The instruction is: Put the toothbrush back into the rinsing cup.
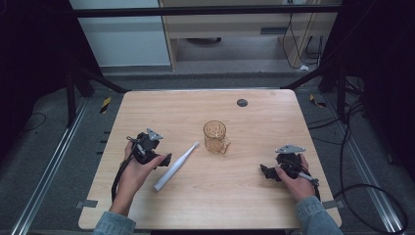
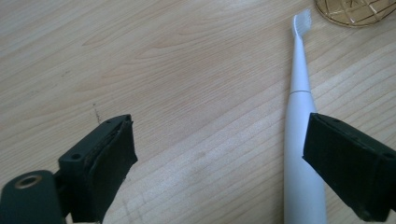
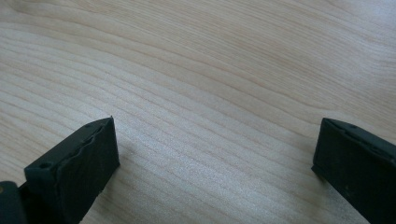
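High view sits up above the near edge, looking forward and down over the whole light wooden table (image 1: 254, 196), floor and cabinets behind it. Left gripper view is super close and low, facing across the boards toward the white electric toothbrush (image 2: 299, 140) and ribbed amber glass mug (image 2: 357, 11); both show from overhead too. Right gripper view hugs bare wood, just as near.

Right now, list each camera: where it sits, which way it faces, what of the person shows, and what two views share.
High view: above the person's side, facing forward and down on the table; forearms, left gripper, right gripper.
Left gripper view: on the left gripper, facing its open jaws, toothbrush, amber cup.
Right gripper view: on the right gripper, open jaws over bare wood.
Shared: toothbrush and cup in the high and left gripper views.
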A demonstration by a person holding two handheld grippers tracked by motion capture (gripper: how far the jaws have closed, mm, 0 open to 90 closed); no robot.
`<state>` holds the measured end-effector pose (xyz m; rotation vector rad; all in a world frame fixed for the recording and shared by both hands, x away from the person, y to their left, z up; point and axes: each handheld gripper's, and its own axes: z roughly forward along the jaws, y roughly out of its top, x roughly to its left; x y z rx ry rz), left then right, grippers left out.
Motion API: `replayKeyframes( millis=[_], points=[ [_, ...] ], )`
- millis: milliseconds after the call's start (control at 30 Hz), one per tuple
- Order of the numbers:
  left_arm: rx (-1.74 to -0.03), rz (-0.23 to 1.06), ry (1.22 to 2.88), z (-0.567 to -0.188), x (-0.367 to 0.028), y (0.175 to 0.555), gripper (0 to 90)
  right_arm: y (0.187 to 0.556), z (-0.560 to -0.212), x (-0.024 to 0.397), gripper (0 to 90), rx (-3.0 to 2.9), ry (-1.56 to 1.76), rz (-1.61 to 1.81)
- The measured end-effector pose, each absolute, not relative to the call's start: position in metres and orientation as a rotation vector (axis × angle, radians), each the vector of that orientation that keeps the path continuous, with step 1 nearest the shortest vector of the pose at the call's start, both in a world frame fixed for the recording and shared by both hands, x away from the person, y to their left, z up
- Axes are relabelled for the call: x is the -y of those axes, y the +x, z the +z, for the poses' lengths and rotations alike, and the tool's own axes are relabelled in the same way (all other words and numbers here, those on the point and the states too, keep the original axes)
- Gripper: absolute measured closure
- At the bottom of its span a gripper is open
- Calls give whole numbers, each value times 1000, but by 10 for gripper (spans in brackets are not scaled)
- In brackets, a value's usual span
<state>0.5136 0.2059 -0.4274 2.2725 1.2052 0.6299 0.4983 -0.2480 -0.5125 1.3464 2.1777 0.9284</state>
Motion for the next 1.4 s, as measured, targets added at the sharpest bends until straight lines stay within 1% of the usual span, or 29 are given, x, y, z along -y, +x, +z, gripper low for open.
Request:
replayKeyframes(
  millis=[100, 500, 733, 933, 1400],
  points=[
    [-1199, 639, 2278, -424, -198, 513, 111, 498, -513, 248, 3, -2178, 1345, 928],
    [-1109, 559, 2379, -424, -165, 521, 135, 498, -512, 248, 3, -2178, 1345, 926],
    [-1072, 513, 2434, -429, -148, 529, 196, 498, -513, 248, 3, -2178, 1345, 926],
    [-1060, 487, 2470, -432, -141, 535, 222, 498, -513, 248, 3, -2178, 1345, 926],
    [-1075, 442, 2548, -447, -131, 542, 448, 498, -513, 248, 3, -2178, 1345, 927]
  ],
)
